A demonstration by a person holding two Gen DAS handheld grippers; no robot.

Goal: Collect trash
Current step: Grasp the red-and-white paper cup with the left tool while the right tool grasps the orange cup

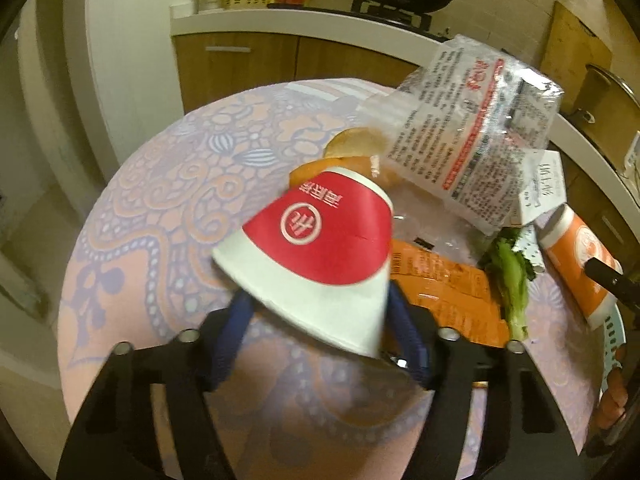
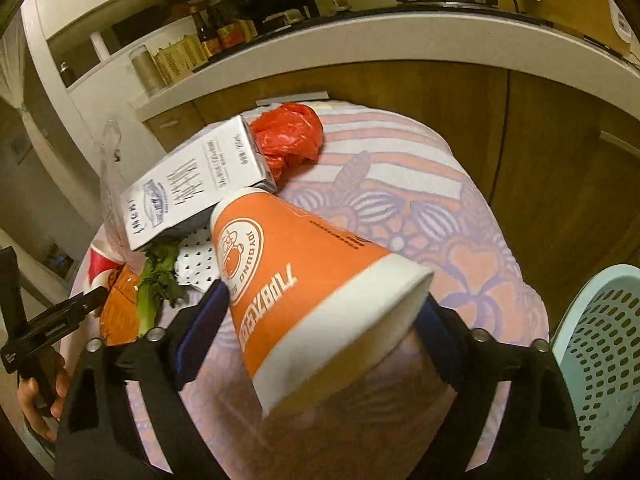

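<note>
- Two tools, each gripping one paper cup above the patterned tabletop [image 2: 460, 208]
- Left tool [image 1: 316, 312]: blue fingers closed on the wide end of the red-and-white cup [image 1: 320, 248], which lies on its side and points toward the far side of the scene
- Right tool [image 2: 324, 336]: fingers closed on the rim end of the orange cup [image 2: 304, 280], held tilted with its base pointing far-left
- Remaining trash on the tabletop: printed clear wrapper [image 1: 476, 128], orange packet [image 1: 448, 292], green vegetable stalk [image 1: 512, 280], white carton [image 2: 196, 188] and red plastic bag [image 2: 288, 136]; the carton touches the bag, and the stalk lies partly under the carton
- Pale blue perforated basket [image 2: 600, 360]: at the near right edge, just beside the right tool; probably the collecting bin
- Step in hand, as judged: both cups lifted, neither yet deposited
- Next move calls for carrying the orange cup right over the basket rim before opening; the red-and-white cup has farther to travel
</note>
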